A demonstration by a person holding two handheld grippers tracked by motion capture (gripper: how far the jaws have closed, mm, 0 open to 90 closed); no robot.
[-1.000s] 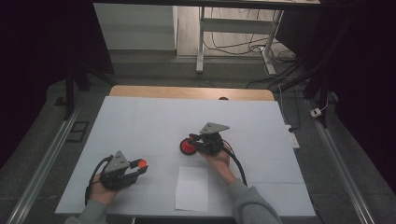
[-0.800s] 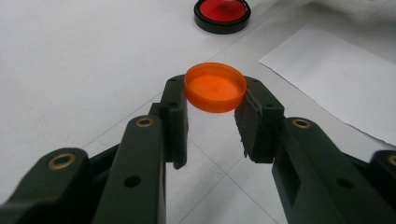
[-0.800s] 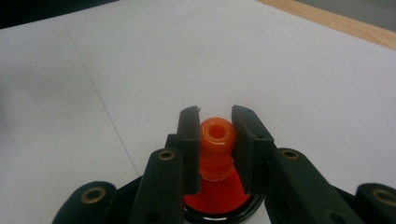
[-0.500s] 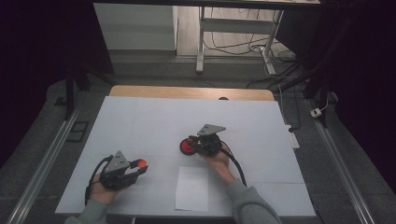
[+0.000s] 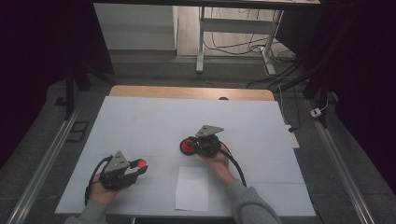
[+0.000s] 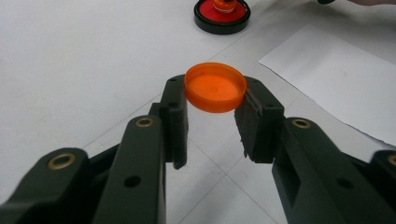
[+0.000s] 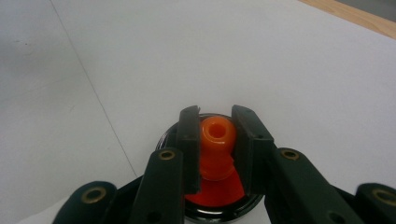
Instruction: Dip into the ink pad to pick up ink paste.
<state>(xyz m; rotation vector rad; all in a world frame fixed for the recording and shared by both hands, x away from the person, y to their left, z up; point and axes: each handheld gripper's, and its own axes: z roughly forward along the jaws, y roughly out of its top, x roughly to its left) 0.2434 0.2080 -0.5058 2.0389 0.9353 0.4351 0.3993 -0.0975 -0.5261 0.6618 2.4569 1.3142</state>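
the left gripper is pinching an orange cap by its rim, open side up, jaws clamped tight on its edges, hovering over the white table cover at the near left. out in the middle, the right gripper is squeezing the orange neck of a squat red-and-black container, pinning it upright on the table. the white paper sheet is lying near the front edge between the two hands. the job in hand looks like capping: the cap needs flipping open side down, lining up square over the neck, while the right grip is sliding lower or letting go so its jaws aren't blocking the opening.
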